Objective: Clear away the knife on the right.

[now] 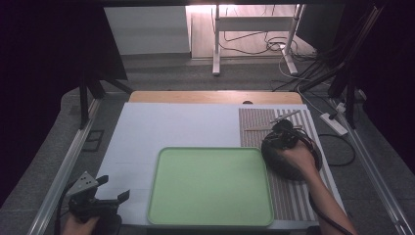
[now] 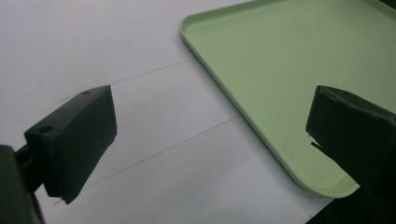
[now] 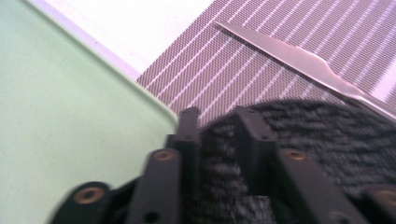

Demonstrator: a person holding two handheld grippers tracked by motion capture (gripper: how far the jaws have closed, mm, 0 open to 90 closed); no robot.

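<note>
Right gripper (image 1: 284, 138) is clamping its jaws on the dark woven bowl's (image 1: 293, 161) rim on the striped mat (image 1: 293, 196), right of the green tray (image 1: 210, 186), probably for lifting; left gripper (image 1: 113, 188) is waiting wide open, empty, near-left.

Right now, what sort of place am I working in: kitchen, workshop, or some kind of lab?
Most likely a lab recording rig. The table sits under dark curtains, cables trail across the floor, and a power strip lies beside it; the green tray looks staged.

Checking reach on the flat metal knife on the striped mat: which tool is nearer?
Right. The right tool sits on the striped placemat just below the flat metal knife, gripping a dark woven round object. The left tool is across the green tray.
</note>
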